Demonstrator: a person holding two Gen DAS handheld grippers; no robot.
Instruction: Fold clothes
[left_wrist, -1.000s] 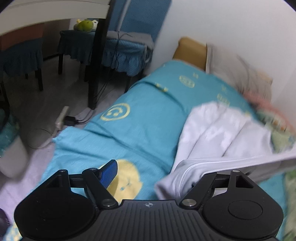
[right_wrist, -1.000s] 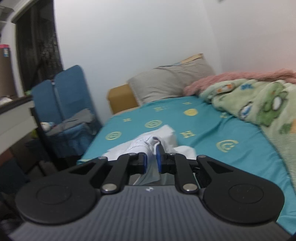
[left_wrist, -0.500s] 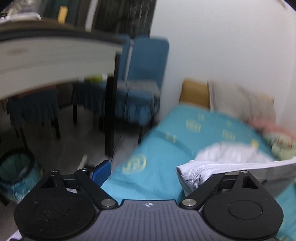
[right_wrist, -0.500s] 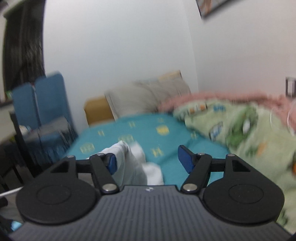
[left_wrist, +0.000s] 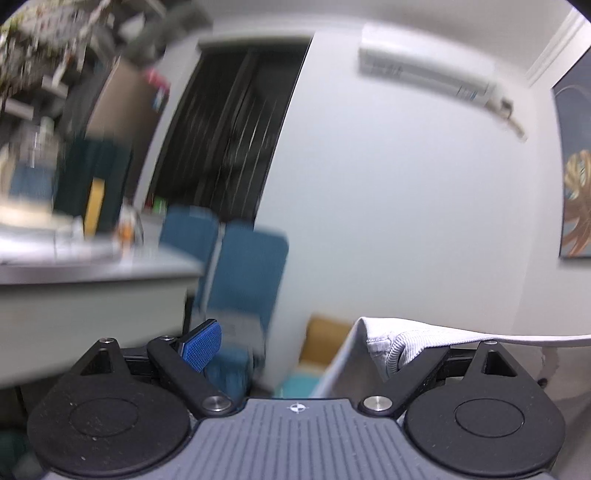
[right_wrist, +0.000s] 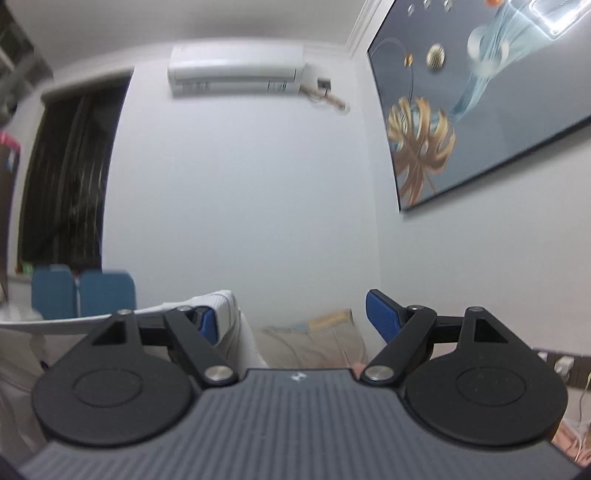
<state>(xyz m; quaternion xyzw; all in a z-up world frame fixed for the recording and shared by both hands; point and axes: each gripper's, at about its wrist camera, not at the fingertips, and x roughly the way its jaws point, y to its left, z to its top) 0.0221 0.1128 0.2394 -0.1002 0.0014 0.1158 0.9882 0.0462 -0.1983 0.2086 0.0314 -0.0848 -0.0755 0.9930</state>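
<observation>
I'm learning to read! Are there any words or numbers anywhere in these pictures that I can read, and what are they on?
None can be read.
Air conditioner: small dark labels along its lower edge, too small and blurred to read.
Left gripper and right gripper: each body carries only a tiny round mark, no letters.
Wall picture: gold leaves and balls, no words.
Shelf clutter: too blurred to tell.

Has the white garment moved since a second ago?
Yes. The white garment was lying on the teal bed; now it hangs lifted, draped over one finger of the left tongs, level with the blue chair.
</observation>
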